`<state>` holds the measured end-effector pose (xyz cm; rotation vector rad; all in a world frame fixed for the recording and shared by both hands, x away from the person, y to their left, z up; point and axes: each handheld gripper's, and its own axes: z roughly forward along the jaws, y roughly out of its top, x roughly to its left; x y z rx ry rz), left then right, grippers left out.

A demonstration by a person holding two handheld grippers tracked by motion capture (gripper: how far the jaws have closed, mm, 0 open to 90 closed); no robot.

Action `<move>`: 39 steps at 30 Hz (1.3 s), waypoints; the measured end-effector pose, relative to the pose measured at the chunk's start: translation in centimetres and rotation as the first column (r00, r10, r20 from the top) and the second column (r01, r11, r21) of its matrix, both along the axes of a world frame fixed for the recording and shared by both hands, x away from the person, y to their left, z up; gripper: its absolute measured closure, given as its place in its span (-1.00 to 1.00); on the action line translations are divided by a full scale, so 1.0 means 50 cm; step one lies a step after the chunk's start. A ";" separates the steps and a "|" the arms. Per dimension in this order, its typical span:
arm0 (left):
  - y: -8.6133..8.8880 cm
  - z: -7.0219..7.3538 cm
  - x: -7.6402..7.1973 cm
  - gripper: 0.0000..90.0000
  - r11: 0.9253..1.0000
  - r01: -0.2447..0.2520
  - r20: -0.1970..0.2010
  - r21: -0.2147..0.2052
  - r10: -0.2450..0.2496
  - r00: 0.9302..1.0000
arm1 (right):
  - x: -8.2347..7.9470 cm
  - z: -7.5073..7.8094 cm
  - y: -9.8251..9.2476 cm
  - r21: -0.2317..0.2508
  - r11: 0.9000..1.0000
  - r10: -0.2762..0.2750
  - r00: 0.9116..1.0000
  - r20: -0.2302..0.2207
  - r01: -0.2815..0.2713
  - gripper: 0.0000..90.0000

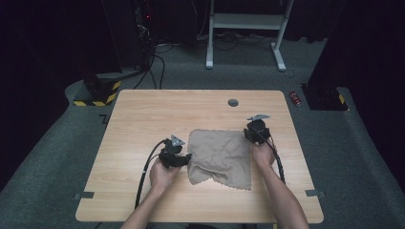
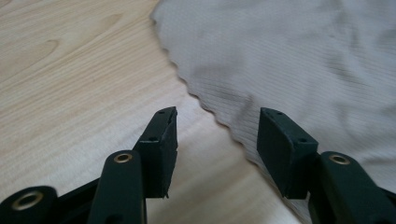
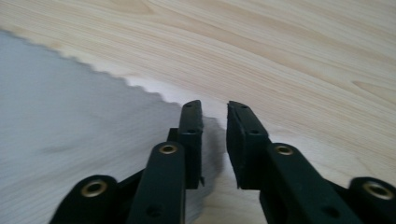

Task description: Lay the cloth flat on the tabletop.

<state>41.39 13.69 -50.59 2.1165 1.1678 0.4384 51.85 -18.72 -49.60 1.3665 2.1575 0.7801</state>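
1. The left gripper (image 1: 184,160) is lying low over the light wooden desk (image 1: 143,114), held in the person's left hand (image 1: 162,175), whose forearm is coming in from the desk's near edge and angling toward the middle.
2. Its jaws are standing well apart, with nothing pinched between them; in the left gripper view (image 2: 217,140) the scalloped edge of the cloth is running across the gap, with one jaw over bare wood and the other over fabric.
3. The beige ribbed cloth with a scalloped hem (image 1: 220,156) is lying rumpled on the desk's middle, slightly toward the near edge, its near-left part folded over on itself.
4. The right gripper (image 1: 253,135) is sitting at the cloth's far-right corner, the right hand (image 1: 262,153) gripping it from behind and the forearm stretching in from the near-right corner of the desk.
5. Its jaws are standing a narrow way apart and pressing on nothing; in the right gripper view (image 3: 215,140) they are hovering right at the cloth's wavy hem (image 3: 84,140).
6. A black cable (image 1: 143,176) is trailing from the left gripper toward the near edge.
7. A small round grey grommet (image 1: 233,102) is sitting near the far edge, well apart from the cloth.
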 end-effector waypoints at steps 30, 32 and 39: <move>-0.063 -0.005 -0.152 0.98 0.975 0.209 -0.034 0.080 -0.207 0.978 | -0.361 -0.037 -0.016 0.038 0.944 0.328 0.945 -0.013 -0.327 0.95; -0.061 -0.004 -0.152 0.99 0.973 0.216 -0.040 0.080 -0.214 0.976 | -0.360 -0.035 -0.017 0.029 0.943 0.332 0.943 -0.017 -0.331 0.98; -0.020 0.023 -0.158 1.00 0.977 0.211 -0.047 0.031 -0.209 0.977 | -0.366 -0.011 -0.035 0.008 0.948 0.319 0.948 0.006 -0.319 0.99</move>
